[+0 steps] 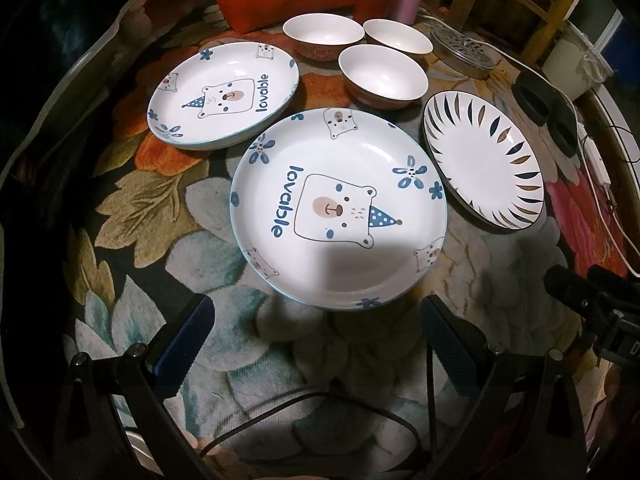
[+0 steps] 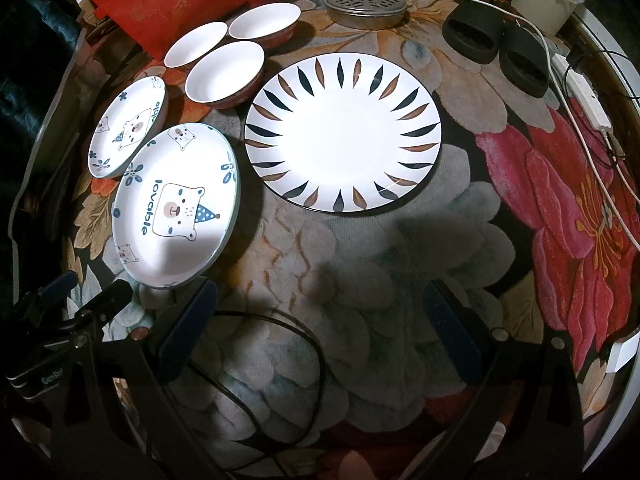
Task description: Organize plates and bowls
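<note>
Your left gripper and right gripper hang apart and empty; three plates and three bowls lie unstacked on the worktop.

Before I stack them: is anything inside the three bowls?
The three bowls show bare white interiors with nothing in them, though each near wall hides part of its bottom. Nothing is stacked; all sit apart on the floral cloth.

Left gripper and right gripper, jaws wide apart, nothing held.
</note>
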### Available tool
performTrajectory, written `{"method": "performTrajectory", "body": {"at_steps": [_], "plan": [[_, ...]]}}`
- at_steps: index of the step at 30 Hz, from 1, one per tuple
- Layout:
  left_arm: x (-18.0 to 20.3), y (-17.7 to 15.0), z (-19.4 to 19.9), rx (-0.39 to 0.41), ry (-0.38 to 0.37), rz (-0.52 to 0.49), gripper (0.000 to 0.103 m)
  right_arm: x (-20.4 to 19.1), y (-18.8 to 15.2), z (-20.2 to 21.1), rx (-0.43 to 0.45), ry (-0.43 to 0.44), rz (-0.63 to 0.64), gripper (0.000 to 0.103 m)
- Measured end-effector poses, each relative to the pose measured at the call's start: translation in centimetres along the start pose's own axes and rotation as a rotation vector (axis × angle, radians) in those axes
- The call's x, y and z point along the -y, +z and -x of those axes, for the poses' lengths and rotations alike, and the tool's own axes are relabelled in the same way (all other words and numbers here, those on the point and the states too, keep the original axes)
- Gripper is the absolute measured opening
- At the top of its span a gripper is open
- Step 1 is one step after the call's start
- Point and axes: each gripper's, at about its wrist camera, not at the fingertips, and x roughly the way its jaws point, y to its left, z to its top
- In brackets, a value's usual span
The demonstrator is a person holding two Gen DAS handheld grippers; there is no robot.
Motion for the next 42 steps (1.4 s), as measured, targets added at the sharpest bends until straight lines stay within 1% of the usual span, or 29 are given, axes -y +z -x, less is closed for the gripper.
{"method": "performTrajectory", "body": {"at_steps": [42], "plan": [[-0.06, -0.13, -0.17, 0.003, 0.007, -0.003, 0.102, 0.19, -0.04, -0.15, -0.002, -0.001, 0.0, 0.103]]}}
